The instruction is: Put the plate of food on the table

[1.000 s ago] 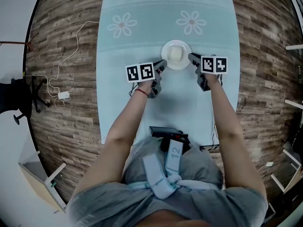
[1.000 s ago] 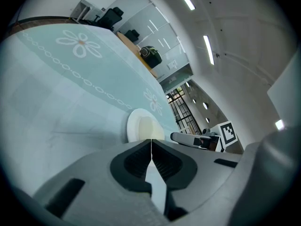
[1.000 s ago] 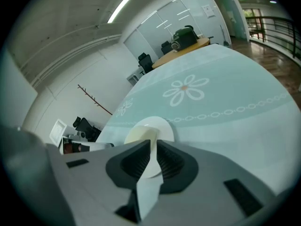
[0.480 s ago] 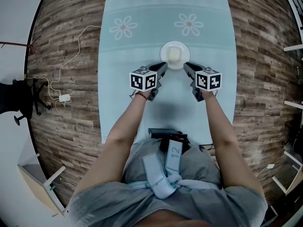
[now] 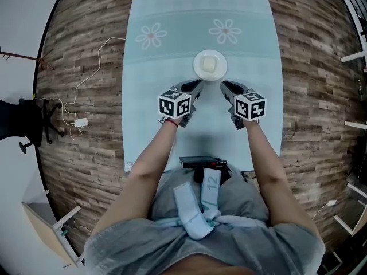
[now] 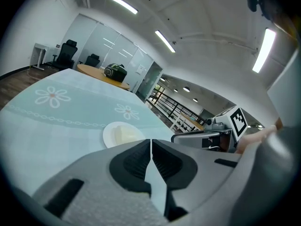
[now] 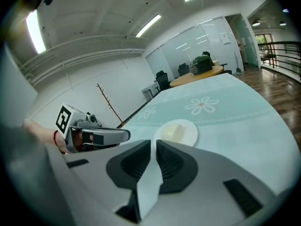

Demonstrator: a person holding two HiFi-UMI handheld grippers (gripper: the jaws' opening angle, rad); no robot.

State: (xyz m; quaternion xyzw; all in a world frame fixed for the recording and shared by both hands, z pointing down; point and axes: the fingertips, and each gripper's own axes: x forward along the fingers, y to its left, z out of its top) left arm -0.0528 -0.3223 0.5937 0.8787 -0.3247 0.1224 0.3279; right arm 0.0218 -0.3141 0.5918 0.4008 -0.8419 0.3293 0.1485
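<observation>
A small white plate (image 5: 198,70) with a pale yellowish block of food (image 5: 210,65) on it rests on the light blue flowered tablecloth (image 5: 166,16). My left gripper (image 5: 198,85) is shut and empty, just short of the plate's near left rim. My right gripper (image 5: 223,85) is also shut and empty, near the plate's near right rim. Neither touches the plate. The left gripper view has the plate (image 6: 109,135) beyond its closed jaws and the right gripper (image 6: 202,138) to the right. The right gripper view has the plate (image 7: 190,136) ahead and the left gripper (image 7: 101,136) at left.
The long table is flanked by wood-plank floor (image 5: 86,85). White cables and an adapter (image 5: 80,122) lie on the floor at left, beside a black office chair (image 5: 23,125). A round table with a dark bag (image 6: 115,71) stands far off.
Both grippers have let go of the plate and drawn back toward the person, tips now clear of the rim. The plate stays on the cloth.
</observation>
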